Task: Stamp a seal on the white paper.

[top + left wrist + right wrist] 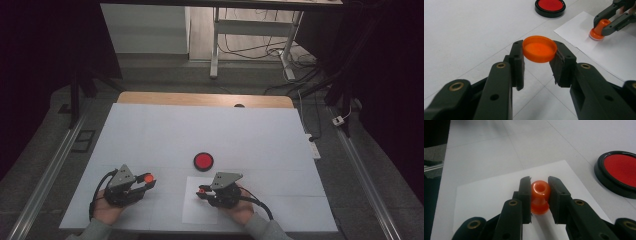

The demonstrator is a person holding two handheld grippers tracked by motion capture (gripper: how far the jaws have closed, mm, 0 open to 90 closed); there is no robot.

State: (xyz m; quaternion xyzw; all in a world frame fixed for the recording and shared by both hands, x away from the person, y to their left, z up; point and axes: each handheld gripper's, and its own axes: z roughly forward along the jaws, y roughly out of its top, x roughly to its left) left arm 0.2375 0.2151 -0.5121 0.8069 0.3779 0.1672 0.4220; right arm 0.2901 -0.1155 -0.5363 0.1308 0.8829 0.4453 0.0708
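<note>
My left gripper (148,179) is at the table's front left, shut on a shallow orange cap (539,48) held by its rim just above the white table cover (150,130). To its right, my right gripper (201,192) is shut on the neck of an orange stamp (539,195). The stamp (598,30) stands upright with its base on a white sheet of paper (192,212). A round red ink pad (203,161) in a black case lies open just beyond the paper, between the two grippers.
A wooden table edge (205,99) shows beyond the white cover. Behind it, desk legs (215,45) and loose cables (300,65) are on the floor. Metal rails (45,180) run along both sides of the table.
</note>
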